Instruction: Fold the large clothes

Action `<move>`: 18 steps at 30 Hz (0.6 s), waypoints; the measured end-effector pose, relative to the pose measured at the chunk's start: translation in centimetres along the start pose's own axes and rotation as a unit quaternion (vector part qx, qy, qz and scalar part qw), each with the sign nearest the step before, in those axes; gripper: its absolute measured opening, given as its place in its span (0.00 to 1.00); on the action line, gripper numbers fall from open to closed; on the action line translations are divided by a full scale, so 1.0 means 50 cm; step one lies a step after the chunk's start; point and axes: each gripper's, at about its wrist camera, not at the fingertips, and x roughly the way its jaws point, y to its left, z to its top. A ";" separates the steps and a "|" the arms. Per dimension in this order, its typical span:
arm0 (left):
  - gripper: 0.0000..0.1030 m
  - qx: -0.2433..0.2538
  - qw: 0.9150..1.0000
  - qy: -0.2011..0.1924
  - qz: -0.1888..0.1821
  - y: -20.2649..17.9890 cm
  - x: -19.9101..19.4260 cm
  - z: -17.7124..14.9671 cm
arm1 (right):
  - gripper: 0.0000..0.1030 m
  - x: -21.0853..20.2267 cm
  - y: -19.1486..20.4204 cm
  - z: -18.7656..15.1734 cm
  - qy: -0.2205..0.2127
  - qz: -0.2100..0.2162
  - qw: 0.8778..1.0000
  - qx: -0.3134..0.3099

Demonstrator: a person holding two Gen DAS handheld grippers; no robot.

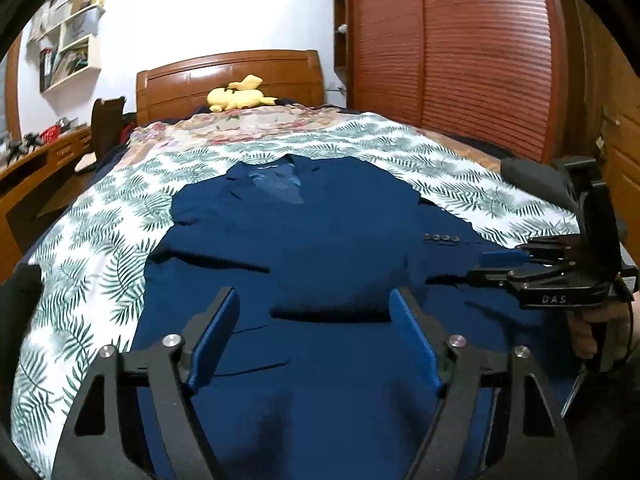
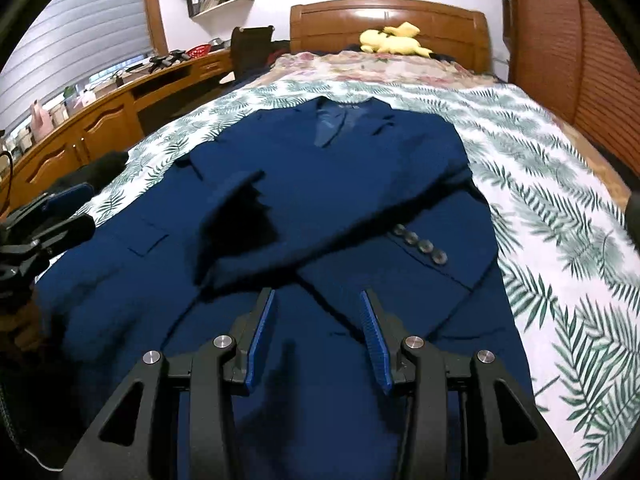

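Lying flat on the bed (image 2: pixel 560 184), the jacket (image 2: pixel 320 200) has both sleeves crossed inward; the body is unfolded, and both grippers, left (image 1: pixel 314 336) and right (image 2: pixel 316 340), gape empty.

we are in a home bedroom: a bed (image 1: pixel 120 208) with wooden headboard (image 1: pixel 228 76) lies ahead of our grippers, a louvred wardrobe (image 1: pixel 460 60) to their right.

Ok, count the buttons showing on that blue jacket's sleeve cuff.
4, in a row on the cuff of the sleeve folded across the jacket, at its right side: buttons. Others may be hidden.
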 end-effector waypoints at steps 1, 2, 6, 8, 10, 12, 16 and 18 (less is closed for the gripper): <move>0.72 0.005 1.000 0.001 0.001 -0.008 0.001 0.004 | 0.43 -0.003 0.000 -0.002 -0.001 -0.004 1.000 -0.003; 0.71 0.012 1.000 0.002 0.001 -0.019 0.004 0.010 | 0.43 -0.010 -0.002 -0.003 -0.004 -0.008 1.000 -0.006; 0.64 0.018 1.000 0.013 -0.005 -0.048 0.023 0.035 | 0.43 -0.018 -0.016 -0.010 -0.010 -0.003 1.000 -0.001; 0.61 0.010 1.000 0.025 -0.016 -0.059 0.037 0.047 | 0.43 -0.019 -0.020 -0.014 -0.010 -0.005 1.000 -0.003; 0.60 0.010 0.999 0.032 -0.018 -0.070 0.051 0.059 | 0.43 -0.020 -0.027 -0.021 -0.010 -0.002 1.000 0.002; 0.58 0.012 0.999 0.039 -0.017 -0.080 0.064 0.071 | 0.43 -0.018 -0.029 -0.029 -0.003 0.002 1.000 0.004; 0.54 0.007 0.998 0.057 -0.022 -0.100 0.104 0.099 | 0.43 -0.030 -0.033 -0.046 0.004 0.004 1.000 -0.003; 0.52 0.007 0.997 0.070 -0.024 -0.112 0.128 0.110 | 0.43 -0.037 -0.033 -0.050 0.004 0.006 1.000 -0.005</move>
